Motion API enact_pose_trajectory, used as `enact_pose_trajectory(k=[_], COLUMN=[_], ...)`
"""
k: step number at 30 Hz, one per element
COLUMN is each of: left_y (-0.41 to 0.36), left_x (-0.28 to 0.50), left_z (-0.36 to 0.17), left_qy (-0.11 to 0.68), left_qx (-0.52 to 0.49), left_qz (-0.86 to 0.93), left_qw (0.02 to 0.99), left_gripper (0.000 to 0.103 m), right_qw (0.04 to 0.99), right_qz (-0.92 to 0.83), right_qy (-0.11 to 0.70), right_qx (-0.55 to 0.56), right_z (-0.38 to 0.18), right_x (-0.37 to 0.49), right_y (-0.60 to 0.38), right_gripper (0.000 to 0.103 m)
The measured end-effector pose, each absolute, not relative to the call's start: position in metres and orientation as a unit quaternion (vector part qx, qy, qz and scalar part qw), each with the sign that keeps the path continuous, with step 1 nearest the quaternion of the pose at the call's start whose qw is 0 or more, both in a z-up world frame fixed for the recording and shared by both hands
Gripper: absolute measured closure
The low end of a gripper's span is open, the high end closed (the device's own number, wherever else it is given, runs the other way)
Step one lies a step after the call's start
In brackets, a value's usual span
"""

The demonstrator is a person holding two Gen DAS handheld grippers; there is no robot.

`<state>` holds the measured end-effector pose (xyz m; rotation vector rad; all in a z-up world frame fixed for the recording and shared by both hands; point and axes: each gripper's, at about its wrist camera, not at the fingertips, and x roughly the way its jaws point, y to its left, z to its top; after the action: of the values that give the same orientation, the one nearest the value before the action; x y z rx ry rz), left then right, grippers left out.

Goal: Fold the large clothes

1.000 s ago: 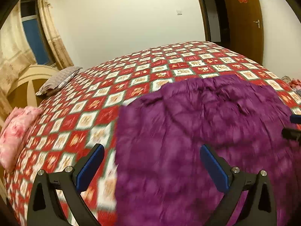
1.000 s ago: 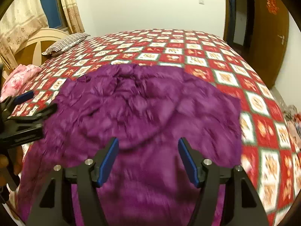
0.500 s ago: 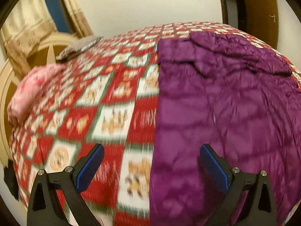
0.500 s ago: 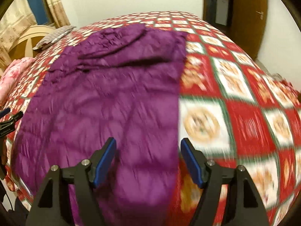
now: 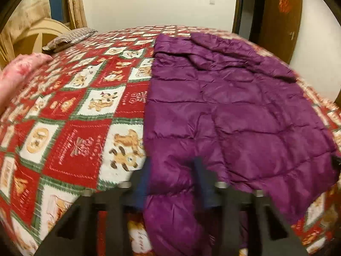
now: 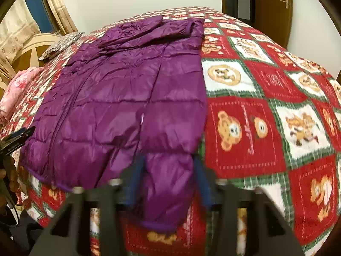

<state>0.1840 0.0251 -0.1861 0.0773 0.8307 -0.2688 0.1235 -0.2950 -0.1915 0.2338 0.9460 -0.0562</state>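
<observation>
A purple quilted jacket [image 5: 234, 106] lies flat on the bed, with its near edge hanging over the bedside. My left gripper [image 5: 172, 183] is at the jacket's near left corner. Its jaws are closing, and the puffy fabric fills the gap between the blue pads. In the right wrist view the same jacket [image 6: 127, 98] has a sleeve-like part drooping over the bed edge. My right gripper [image 6: 168, 181] is closing on that part, fabric bunched between its pads. The left gripper [image 6: 17, 136] also shows at the far left edge of that view.
A red, white and green bear-patterned blanket [image 5: 74, 128] covers the bed. A striped pillow [image 5: 70, 37] and pink bedding [image 5: 19, 74] lie by the cream headboard [image 5: 36, 34]. A brown door [image 5: 281, 17] stands beyond the bed's far right side.
Both grippers have come down to the jacket's near edge at the bedside. Their jaws stood wide apart before and now pinch the purple fabric.
</observation>
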Motion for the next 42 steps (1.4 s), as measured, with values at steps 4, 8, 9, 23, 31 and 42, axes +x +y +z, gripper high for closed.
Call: enact_pose_trajectory(k=[4, 8, 9, 23, 31, 42], left_y=[0.026, 0.032, 0.036, 0.038, 0.021, 0.023], left_x=[0.169, 0.147, 0.137, 0.143, 0.271, 0.347], left_z=[-0.172, -0.138, -0.125, -0.027, -0.071, -0.065], left_qy=[0.370, 0.330, 0.317, 0.187, 0.268, 0.228], left_qx=[0.046, 0.045, 0.042, 0.079, 0.046, 0.022], left_qz=[-0.142, -0.157, -0.163, -0.170, -0.108, 0.052], left_qw=[0.917, 0.930, 0.934, 0.964, 0.956, 0.972], left_gripper=[0.098, 0.099, 0.099, 0.099, 0.057, 0.005], right_qw=[0.892, 0.910, 0.913, 0.965, 0.953, 0.946], right_qz=[-0.013, 0.001, 0.003, 0.033, -0.020, -0.073], right_qy=[0.432, 0.389, 0.378, 0.216, 0.252, 0.262], right_qx=[0.135, 0.147, 0.152, 0.143, 0.165, 0.175], right_z=[-0.184, -0.156, -0.147, -0.006, -0.058, -0.083], right_x=[0.115, 0.095, 0.089, 0.074, 0.206, 0.296], right_y=[-0.294, -0.293, -0.295, -0.303, -0.332, -0.355], right_gripper=[0.095, 0.097, 0.097, 0.098, 0.098, 0.097])
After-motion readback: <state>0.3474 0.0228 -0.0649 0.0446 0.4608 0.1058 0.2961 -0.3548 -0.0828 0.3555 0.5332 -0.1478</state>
